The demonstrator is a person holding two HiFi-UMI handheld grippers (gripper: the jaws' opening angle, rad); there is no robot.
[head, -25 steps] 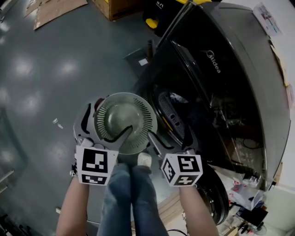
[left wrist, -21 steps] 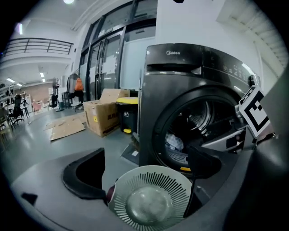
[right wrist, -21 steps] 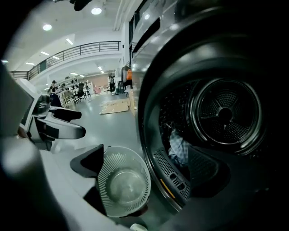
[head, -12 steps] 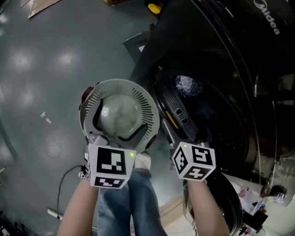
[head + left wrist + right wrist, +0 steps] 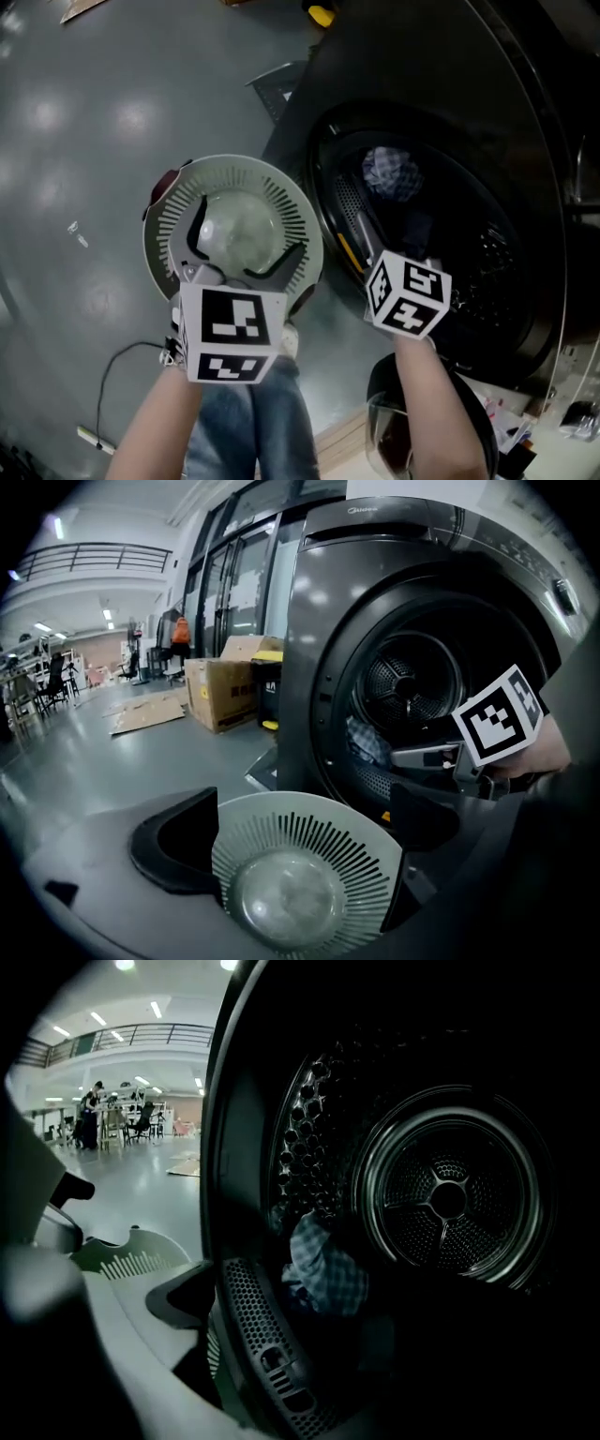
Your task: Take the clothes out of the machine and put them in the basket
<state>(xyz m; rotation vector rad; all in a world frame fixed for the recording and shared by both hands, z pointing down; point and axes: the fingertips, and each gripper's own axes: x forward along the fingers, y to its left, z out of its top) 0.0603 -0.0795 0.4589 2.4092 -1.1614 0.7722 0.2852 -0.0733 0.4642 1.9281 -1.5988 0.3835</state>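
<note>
Over the last second your right gripper (image 5: 427,759) has left the basket's side and moved up to the mouth of the dark grey front-loading washing machine (image 5: 525,112), so the reach for the clothes is under way, though nothing has been taken yet. The blue-and-white checked cloth (image 5: 323,1265) lies bunched at the lower left of the perforated steel drum (image 5: 448,1199), just inside the door ring and straight ahead of that gripper. Its fingers look spread with nothing between them, though only the left one shows clearly; the other is lost in the drum's darkness. Your left gripper (image 5: 244,246) has stayed over the pale green round slotted plastic basket (image 5: 281,202), fingers spread wide with the bowl showing between them. Whether they touch its rim is not clear. A darker mass below the checked cloth may be another garment, but it is too dim to tell, and the rest of the drum floor is in shadow. The machine's open door is cut off at the head view's lower edge.
</note>
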